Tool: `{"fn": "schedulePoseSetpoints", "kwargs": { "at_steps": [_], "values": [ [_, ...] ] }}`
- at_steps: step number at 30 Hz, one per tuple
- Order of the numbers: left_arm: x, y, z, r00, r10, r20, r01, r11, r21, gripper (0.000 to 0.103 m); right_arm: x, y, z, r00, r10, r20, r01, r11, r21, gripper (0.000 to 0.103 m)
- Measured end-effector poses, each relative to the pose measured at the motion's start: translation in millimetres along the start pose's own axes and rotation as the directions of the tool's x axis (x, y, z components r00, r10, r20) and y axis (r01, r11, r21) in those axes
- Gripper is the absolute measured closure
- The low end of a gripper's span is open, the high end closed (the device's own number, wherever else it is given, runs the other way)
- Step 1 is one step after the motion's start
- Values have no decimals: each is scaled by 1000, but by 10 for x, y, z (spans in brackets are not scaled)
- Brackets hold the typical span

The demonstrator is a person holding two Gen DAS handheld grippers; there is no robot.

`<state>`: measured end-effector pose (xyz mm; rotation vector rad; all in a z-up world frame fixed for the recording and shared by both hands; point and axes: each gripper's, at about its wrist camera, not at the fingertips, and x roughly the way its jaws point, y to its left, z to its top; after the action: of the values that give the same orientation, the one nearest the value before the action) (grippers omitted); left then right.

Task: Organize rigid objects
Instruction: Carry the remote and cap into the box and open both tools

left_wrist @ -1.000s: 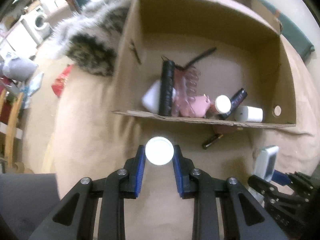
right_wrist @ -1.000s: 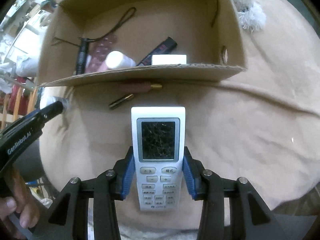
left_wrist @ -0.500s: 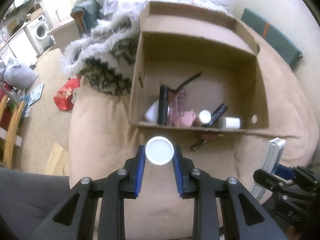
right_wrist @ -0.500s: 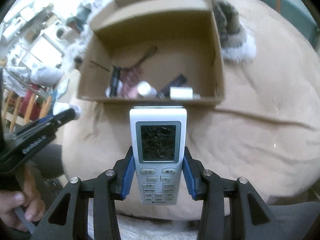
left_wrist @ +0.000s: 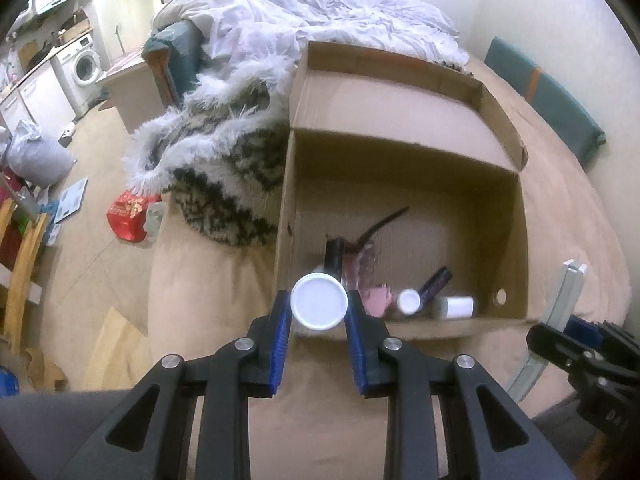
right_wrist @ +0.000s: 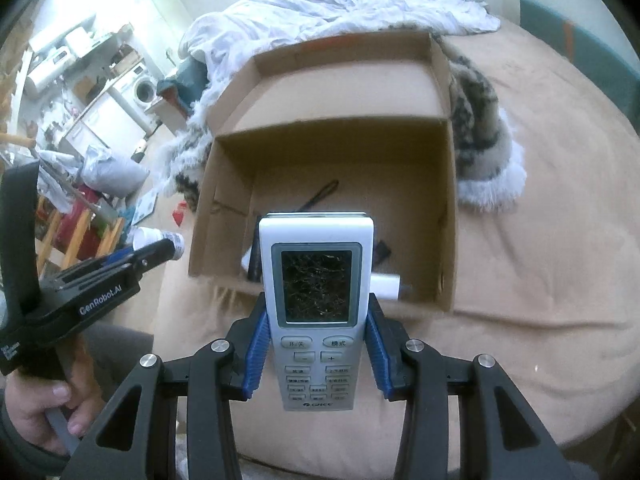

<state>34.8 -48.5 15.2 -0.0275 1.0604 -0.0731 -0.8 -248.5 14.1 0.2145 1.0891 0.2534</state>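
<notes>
My left gripper (left_wrist: 319, 303) is shut on a small white bottle (left_wrist: 319, 301), whose round end faces the camera, held above the near edge of an open cardboard box (left_wrist: 404, 148). My right gripper (right_wrist: 316, 320) is shut on a white remote control (right_wrist: 316, 300) with a cracked screen, raised in front of the same box (right_wrist: 332, 128). Inside the box lie a black tube (left_wrist: 334, 256), a pink item (left_wrist: 376, 300), a white-capped bottle (left_wrist: 409, 302), a dark stick (left_wrist: 436, 282) and a white cylinder (left_wrist: 454, 307). In the right wrist view the left gripper (right_wrist: 168, 246) shows at the left with its bottle (right_wrist: 158, 237).
The box sits on a tan bed cover (left_wrist: 208, 288). A furry black-and-white blanket (left_wrist: 224, 160) lies against its left side, with a white duvet (left_wrist: 320, 8) behind. A hand (right_wrist: 36, 412) holds the left tool. The floor at left carries a red bag (left_wrist: 128, 216) and clutter.
Both grippers have risen with their objects still held, so the box looks smaller and lower in each view and more of the room and duvet shows.
</notes>
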Motion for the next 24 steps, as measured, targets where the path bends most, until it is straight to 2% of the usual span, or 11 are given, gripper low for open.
{"fn": "schedulePoseSetpoints", "kwargs": {
  "at_steps": [3, 14, 19, 24],
  "values": [
    [110, 5, 141, 998, -55, -33, 54, 998, -24, 79, 32, -46, 154, 999, 29, 22, -29, 1000, 9, 57],
    [475, -114, 506, 997, -62, -52, 63, 998, 5, 79, 432, -303, 639, 991, 118, 63, -123, 989, 85, 57],
    [796, -151, 472, 992, -78, -102, 81, 997, 21, 79, 717, -428, 721, 993, 113, 43, -117, 986, 115, 57],
    [1020, -202, 372, 993, -60, -105, 66, 997, 46, 79, 985, -507, 663, 996, 92, 7, -92, 987, 134, 57]
  ]
}}
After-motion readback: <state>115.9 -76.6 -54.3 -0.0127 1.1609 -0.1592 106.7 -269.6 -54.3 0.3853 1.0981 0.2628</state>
